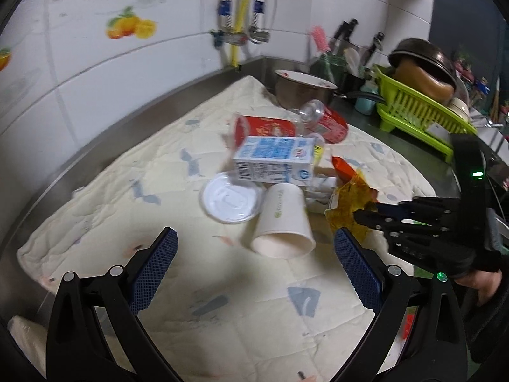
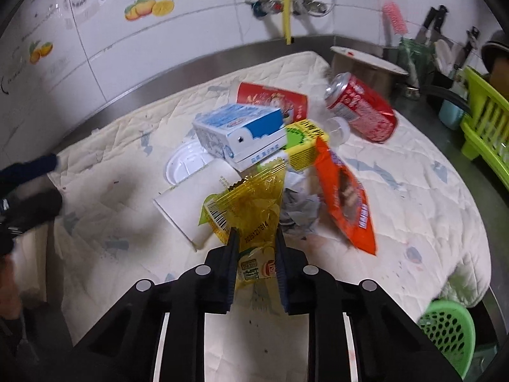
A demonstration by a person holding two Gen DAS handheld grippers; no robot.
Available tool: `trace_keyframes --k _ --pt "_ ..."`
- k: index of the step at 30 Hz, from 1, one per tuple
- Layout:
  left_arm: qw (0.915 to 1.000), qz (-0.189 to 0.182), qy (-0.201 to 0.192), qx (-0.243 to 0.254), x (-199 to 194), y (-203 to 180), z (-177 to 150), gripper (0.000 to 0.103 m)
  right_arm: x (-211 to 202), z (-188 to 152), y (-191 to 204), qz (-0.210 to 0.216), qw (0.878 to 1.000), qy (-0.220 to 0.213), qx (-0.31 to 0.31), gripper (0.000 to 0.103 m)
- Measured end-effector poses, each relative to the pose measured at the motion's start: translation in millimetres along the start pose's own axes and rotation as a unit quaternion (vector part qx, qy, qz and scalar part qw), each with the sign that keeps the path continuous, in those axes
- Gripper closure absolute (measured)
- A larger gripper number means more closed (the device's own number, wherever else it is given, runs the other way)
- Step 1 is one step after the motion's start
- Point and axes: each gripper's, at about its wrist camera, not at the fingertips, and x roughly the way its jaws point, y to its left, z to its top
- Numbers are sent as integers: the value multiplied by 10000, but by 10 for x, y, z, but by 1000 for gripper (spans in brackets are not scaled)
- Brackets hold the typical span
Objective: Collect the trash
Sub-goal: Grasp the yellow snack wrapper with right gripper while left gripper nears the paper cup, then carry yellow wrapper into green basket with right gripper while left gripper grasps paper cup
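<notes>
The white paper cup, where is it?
The white paper cup lies on its side on the quilted cloth, between the round plastic lid and the yellow wrapper.

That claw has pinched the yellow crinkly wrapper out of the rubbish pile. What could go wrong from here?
1. The right claw grips the thin yellow plastic wrapper by one end only; it might slip free.
2. The wrapper overlaps the tipped white paper cup, so lifting could nudge or roll it.
3. The open left claw is close by; the two could bump.
</notes>
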Motion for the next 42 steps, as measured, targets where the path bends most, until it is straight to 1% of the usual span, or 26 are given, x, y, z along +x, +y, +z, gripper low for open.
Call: trace_keyframes --k 4,8,9,12,14,19,21,25,27,30,32,34,35,38,42 --pt "9995 -200 163 159 255 -142 67 6 -331 -83 -73 -22 9994 -245 239 83" --pt "9985 -352 389 136 533 -186 131 6 -687 -253 -145 -122 9977 -474 471 83" --pt "9982 -366 465 106 609 -191 144 8 -769 -310 -183 -166 9970 -510 550 83" --pt "9970 -404 654 52 815 -185 178 11 -960 -473 -312 -336 9951 -568 738 83" --pt "9963 -411 756 51 928 -182 182 11 -1069 -584 -415 -479 9932 -588 880 83" --pt "9939 -333 1043 147 1160 -210 155 13 -1250 -901 -726 -905 9859 -524 1307 83" --pt "9930 -320 1118 206 1220 -232 145 16 -1288 -1034 -867 -1027 9818 -464 1526 83" --pt "9919 -265 1217 237 1289 -233 122 17 -1305 -1293 -1115 -1308 9731 -239 1882 82" --pt "9914 -247 1262 248 1324 -224 120 23 -1279 -1426 -1237 -1475 9676 -81 2049 82" --pt "9904 -243 1339 262 1368 -226 103 26 -1220 -1575 -1367 -1600 9618 111 2218 82" --pt "9899 -245 1374 260 1385 -222 90 29 -1173 -1649 -1423 -1714 9584 230 2270 82" --pt "9891 -355 1416 204 1398 -207 80 37 -1131 -1710 -1480 -1746 9552 311 2370 82" --pt "9888 -393 1428 178 1400 -201 75 39 -1112 -1734 -1505 -1775 9538 355 2396 82" --pt "9897 -358 1370 235 1378 -224 66 40 -1062 -1804 -1546 -1828 9510 454 2451 81" --pt "9904 -371 1318 194 1306 -216 59 42 -1018 -1863 -1589 -1876 9468 529 2561 78"
